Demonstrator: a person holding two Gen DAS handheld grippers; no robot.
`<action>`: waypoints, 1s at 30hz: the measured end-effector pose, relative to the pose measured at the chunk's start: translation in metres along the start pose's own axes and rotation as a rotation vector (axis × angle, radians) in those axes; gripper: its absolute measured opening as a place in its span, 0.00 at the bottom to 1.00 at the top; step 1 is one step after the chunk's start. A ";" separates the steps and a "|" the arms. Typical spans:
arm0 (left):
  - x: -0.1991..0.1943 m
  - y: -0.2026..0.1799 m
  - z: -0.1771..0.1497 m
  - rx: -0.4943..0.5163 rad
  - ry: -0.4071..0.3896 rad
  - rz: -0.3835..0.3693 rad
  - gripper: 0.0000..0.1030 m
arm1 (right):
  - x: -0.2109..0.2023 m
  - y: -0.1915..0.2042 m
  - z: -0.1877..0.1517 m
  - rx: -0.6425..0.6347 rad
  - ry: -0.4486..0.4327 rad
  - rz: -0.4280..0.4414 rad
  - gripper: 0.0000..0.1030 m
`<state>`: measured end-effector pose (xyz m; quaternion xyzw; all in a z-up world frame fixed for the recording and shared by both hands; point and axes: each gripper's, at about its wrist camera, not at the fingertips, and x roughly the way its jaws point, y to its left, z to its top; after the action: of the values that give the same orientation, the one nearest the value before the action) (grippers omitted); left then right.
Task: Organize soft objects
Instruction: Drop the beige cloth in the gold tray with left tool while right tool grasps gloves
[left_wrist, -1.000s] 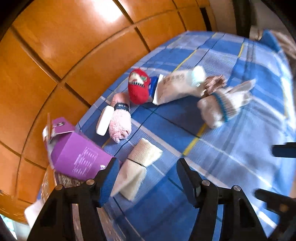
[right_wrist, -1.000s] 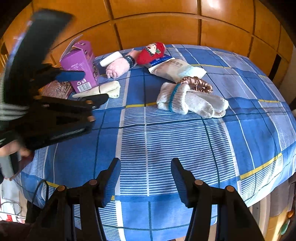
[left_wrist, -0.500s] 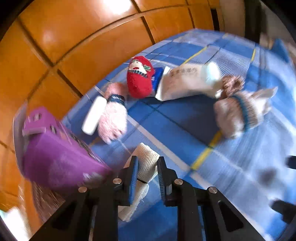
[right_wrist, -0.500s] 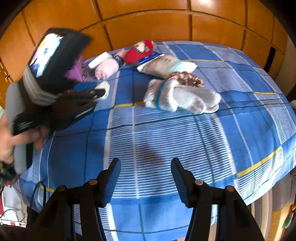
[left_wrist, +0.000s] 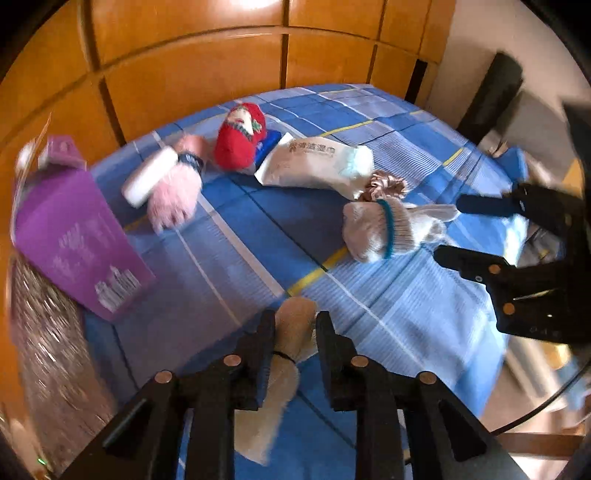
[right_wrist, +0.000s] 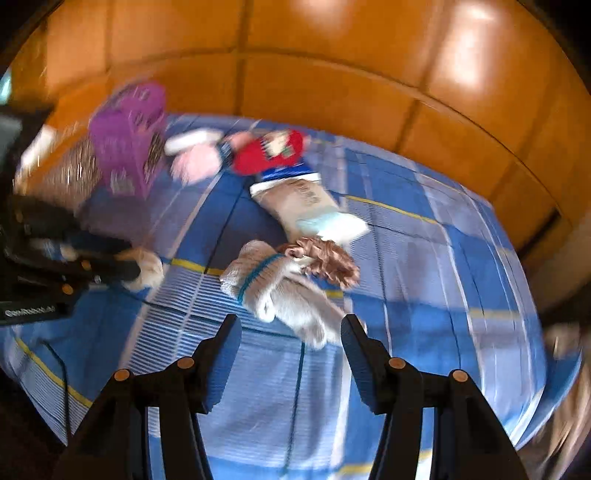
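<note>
At lower centre, the cream cloth roll (left_wrist: 291, 332) is pinched by the left tongs (left_wrist: 294, 345). The right tongs (right_wrist: 291, 345) are held wide over the gloves (right_wrist: 280, 291); a firm, level grip should be kept on the roll.

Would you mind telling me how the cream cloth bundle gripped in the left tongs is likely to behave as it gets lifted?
Probably floppy: the cream cloth bundle is soft fabric, cinched by a thin black band, and its free end already sags below the left tongs. It looks light for its size. It seems unlikely to slip, since the fabric squashes between the fingers.
</note>
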<state>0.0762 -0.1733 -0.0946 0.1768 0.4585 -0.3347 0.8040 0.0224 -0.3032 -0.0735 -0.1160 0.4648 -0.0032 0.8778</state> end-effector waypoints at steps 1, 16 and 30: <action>0.005 -0.003 0.004 0.027 0.002 0.021 0.27 | 0.008 0.001 0.005 -0.044 0.022 0.013 0.56; 0.014 0.010 -0.006 -0.038 0.041 0.027 0.32 | 0.050 0.003 0.013 0.007 0.144 0.131 0.30; -0.033 0.023 0.134 -0.098 -0.088 0.023 0.32 | 0.037 0.013 -0.007 0.114 0.109 0.101 0.32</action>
<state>0.1639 -0.2235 0.0021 0.1276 0.4367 -0.3097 0.8349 0.0366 -0.2964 -0.1095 -0.0419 0.5162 0.0081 0.8554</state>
